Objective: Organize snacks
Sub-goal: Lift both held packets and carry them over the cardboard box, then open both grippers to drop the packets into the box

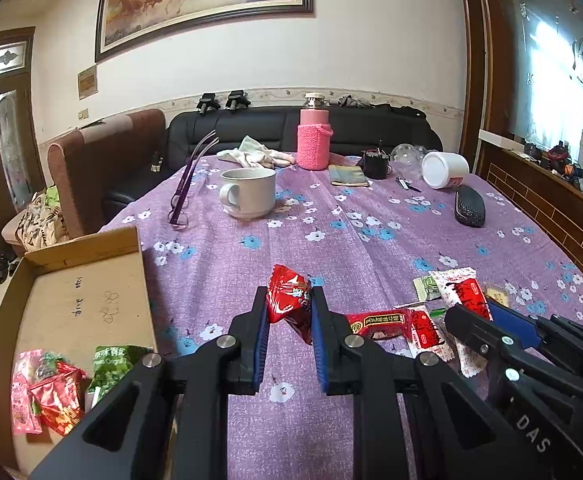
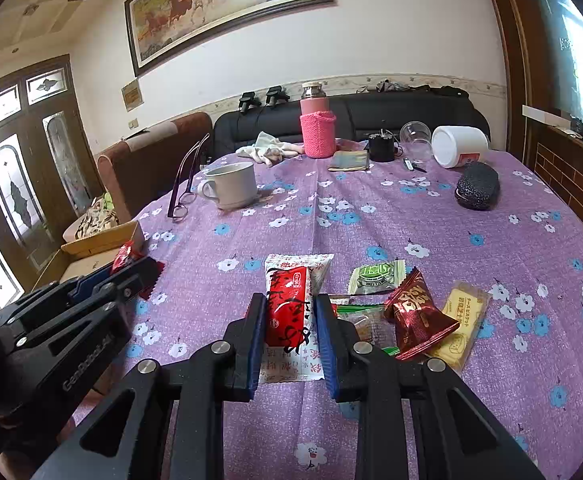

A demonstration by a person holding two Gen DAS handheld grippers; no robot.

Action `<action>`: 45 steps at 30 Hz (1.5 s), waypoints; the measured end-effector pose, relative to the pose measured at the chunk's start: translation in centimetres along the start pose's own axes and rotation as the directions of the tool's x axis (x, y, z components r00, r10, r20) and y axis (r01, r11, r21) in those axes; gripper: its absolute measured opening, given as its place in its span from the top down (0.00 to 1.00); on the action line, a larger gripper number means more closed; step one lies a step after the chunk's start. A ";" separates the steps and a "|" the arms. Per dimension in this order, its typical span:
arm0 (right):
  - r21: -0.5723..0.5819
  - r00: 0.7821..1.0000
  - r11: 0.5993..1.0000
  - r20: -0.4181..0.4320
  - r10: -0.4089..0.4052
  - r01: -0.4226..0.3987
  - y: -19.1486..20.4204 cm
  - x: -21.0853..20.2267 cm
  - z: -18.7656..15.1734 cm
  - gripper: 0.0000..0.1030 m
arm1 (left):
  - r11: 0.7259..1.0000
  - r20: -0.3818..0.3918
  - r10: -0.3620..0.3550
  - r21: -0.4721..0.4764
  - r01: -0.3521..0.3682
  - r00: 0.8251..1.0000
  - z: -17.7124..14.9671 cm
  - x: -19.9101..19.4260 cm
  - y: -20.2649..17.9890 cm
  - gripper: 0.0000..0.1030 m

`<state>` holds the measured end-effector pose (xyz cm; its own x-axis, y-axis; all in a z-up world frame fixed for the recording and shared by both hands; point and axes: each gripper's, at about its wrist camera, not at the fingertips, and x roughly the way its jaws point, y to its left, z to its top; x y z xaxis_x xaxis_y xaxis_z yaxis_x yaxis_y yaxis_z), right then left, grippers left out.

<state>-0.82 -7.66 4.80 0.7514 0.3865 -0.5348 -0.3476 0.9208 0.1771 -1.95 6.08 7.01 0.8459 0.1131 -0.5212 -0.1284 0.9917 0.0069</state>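
Observation:
My left gripper (image 1: 289, 300) is shut on a red triangular snack packet (image 1: 287, 298), held above the purple floral tablecloth. A cardboard box (image 1: 91, 292) lies to its left with several snack packets (image 1: 57, 392) inside. My right gripper (image 2: 287, 312) is shut on a red-and-white snack packet (image 2: 289, 312); it also shows in the left wrist view (image 1: 487, 320). Right of it lie a green candy (image 2: 375, 278), a dark red triangular packet (image 2: 415, 316) and a yellow biscuit packet (image 2: 461, 322). A long red packet (image 1: 379, 322) lies between the grippers.
A white mug (image 1: 247, 192), purple glasses (image 1: 183, 200), a pink-sleeved flask (image 1: 313, 136), a white jar on its side (image 1: 445, 170) and a black glasses case (image 1: 469, 206) stand farther back. A black sofa (image 1: 251, 128) is behind the table.

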 end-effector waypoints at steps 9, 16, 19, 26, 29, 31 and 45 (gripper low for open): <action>0.008 0.997 0.997 -0.027 0.073 -0.073 1.7 -0.4 0.6 0.74 | 0.999 0.022 0.008 -0.051 -0.007 1.000 0.4 -3.2 3.1 0.82; -0.042 0.983 0.984 -0.064 0.172 -0.175 5.9 -0.2 0.5 0.74 | 0.989 -0.016 0.058 -0.134 -0.060 0.998 0.3 -4.0 8.0 0.82; -0.084 0.975 0.973 -0.077 0.209 -0.216 8.4 -0.1 0.5 0.74 | 0.981 -0.042 0.072 -0.178 -0.078 0.997 -0.1 -4.0 10.4 0.82; -0.168 0.941 0.930 -0.145 0.304 -0.326 14.7 1.4 0.1 0.74 | 0.954 -0.101 0.127 -0.259 -0.150 0.987 -1.7 -4.5 16.0 0.82; -0.188 0.924 0.912 -0.189 0.331 -0.365 17.1 2.6 -0.4 0.74 | 0.940 -0.138 0.153 -0.284 -0.187 0.978 -2.4 -4.4 18.2 0.82; -0.201 0.917 0.903 -0.209 0.339 -0.380 18.3 3.2 -0.8 0.73 | 0.932 -0.159 0.165 -0.299 -0.207 0.973 -2.9 -4.3 19.3 0.82; -0.241 0.913 0.896 -0.269 0.308 -0.373 22.4 7.5 -1.9 0.73 | 0.903 -0.215 0.193 -0.342 -0.259 0.957 -4.8 -3.6 22.8 0.82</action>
<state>-3.98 15.77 3.20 0.4276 0.6219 -0.6561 -0.7270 0.6679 0.1593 -10.46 27.95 4.94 0.6738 0.2865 -0.6811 -0.5120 0.8457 -0.1507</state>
